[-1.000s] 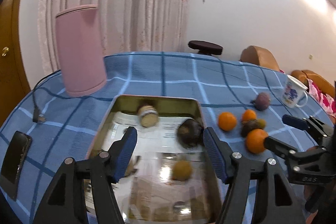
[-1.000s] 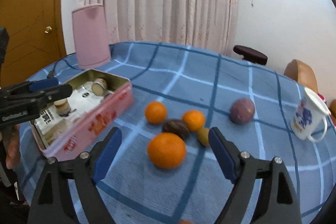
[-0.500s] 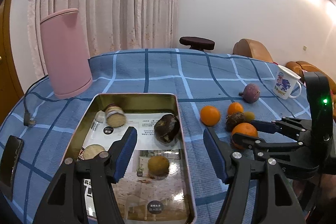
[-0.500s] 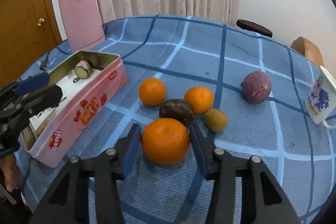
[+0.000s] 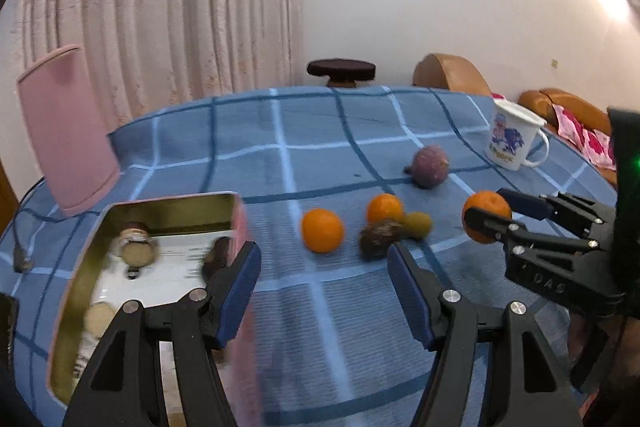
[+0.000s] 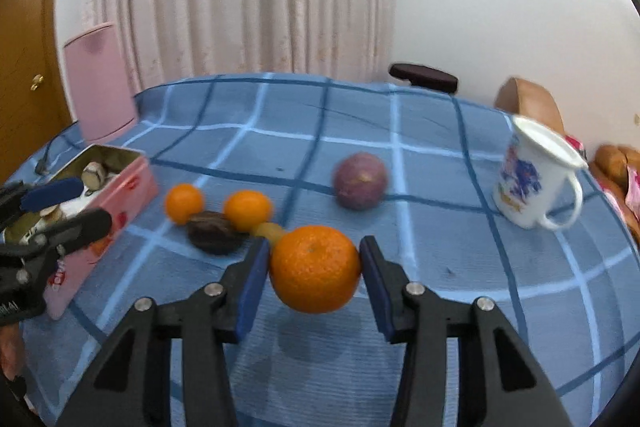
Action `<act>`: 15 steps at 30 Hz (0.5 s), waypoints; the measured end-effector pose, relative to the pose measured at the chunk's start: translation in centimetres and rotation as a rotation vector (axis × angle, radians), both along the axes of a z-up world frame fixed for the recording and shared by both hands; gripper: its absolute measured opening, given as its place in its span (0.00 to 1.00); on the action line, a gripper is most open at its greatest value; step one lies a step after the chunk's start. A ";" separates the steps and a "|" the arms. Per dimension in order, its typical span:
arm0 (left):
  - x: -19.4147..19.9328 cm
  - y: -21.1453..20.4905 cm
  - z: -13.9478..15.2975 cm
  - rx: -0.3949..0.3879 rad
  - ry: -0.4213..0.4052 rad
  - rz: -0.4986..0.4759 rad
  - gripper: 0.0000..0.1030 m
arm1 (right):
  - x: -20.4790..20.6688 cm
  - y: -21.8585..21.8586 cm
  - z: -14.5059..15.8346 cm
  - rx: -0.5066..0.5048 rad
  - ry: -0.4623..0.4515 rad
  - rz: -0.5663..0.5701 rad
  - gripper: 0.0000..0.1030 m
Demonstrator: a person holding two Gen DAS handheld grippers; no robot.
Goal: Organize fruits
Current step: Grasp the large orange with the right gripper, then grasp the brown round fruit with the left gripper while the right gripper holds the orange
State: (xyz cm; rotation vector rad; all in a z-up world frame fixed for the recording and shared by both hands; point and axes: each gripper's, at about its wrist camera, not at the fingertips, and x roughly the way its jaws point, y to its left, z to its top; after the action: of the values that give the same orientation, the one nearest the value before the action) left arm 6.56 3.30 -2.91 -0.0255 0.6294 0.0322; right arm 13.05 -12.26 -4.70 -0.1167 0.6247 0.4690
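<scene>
R tongs (image 5: 490,213) clamp orange (image 5: 486,207); L tongs (image 5: 322,291) empty.

My right claw (image 6: 314,269) has the large orange (image 6: 315,269) clamped between its pads, raised off the tablecloth (image 6: 460,267). My left claw (image 5: 322,291) hangs with jaws apart over the cloth, just right of the tin (image 5: 236,215). Between tin and held orange lies a cluster: two small oranges (image 6: 184,203), a wrinkled fruit (image 6: 212,231) in front of them, a small round fruit (image 6: 269,230) touching it. A round fruit (image 6: 361,180) sits behind, apart. The mug (image 6: 534,179) stands far right. A tall container (image 6: 102,83) stands behind the tin.
</scene>
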 end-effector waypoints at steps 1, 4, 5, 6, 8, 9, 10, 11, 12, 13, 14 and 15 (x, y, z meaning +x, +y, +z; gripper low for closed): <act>0.7 -0.6 -0.3 -0.003 0.014 -0.014 0.65 | 0.1 -0.4 0.1 -0.002 -0.006 -0.010 0.48; 2.1 -1.5 -1.0 -0.007 0.048 -0.029 0.65 | 0.4 -1.2 0.1 0.018 0.004 -0.019 0.48; 2.6 -1.8 -1.3 -0.012 0.061 -0.035 0.65 | 0.6 -1.5 0.1 0.028 0.011 -0.022 0.48; 3.0 -1.9 -1.6 -0.021 0.072 -0.043 0.65 | 0.6 -1.5 0.1 0.033 0.015 -0.023 0.48; 3.7 -2.3 -1.9 -0.026 0.089 -0.048 0.65 | 0.6 -1.6 0.1 0.042 0.022 -0.020 0.48; 3.8 -2.5 -2.1 -0.026 0.092 -0.052 0.64 | 0.5 -1.6 0.1 0.041 0.018 -0.017 0.48; 4.1 -2.8 -2.3 -0.028 0.101 -0.061 0.61 | 0.4 -1.5 0.1 0.037 0.013 -0.015 0.48; 4.3 -3.0 -2.4 -0.028 0.108 -0.064 0.57 | 0.4 -1.4 0.2 0.033 0.009 -0.014 0.48; 4.6 -3.2 -2.6 -0.027 0.116 -0.070 0.54 | 0.3 -1.3 0.2 0.030 0.006 -0.013 0.48; 4.9 -3.4 -2.8 -0.031 0.128 -0.077 0.50 | 0.3 -1.3 0.2 0.029 0.005 -0.011 0.48; 5.2 -3.4 -2.9 -0.043 0.139 -0.080 0.46 | 0.3 -1.3 0.1 0.030 0.004 -0.012 0.48; 5.3 -3.3 -2.9 -0.048 0.141 -0.076 0.45 | 0.3 -1.4 0.2 0.033 0.003 -0.014 0.48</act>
State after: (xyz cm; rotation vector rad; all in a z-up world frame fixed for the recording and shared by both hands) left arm 11.87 0.02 -5.84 -0.0464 0.7712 -0.0552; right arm 13.35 -13.67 -4.54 -0.0799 0.6204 0.4658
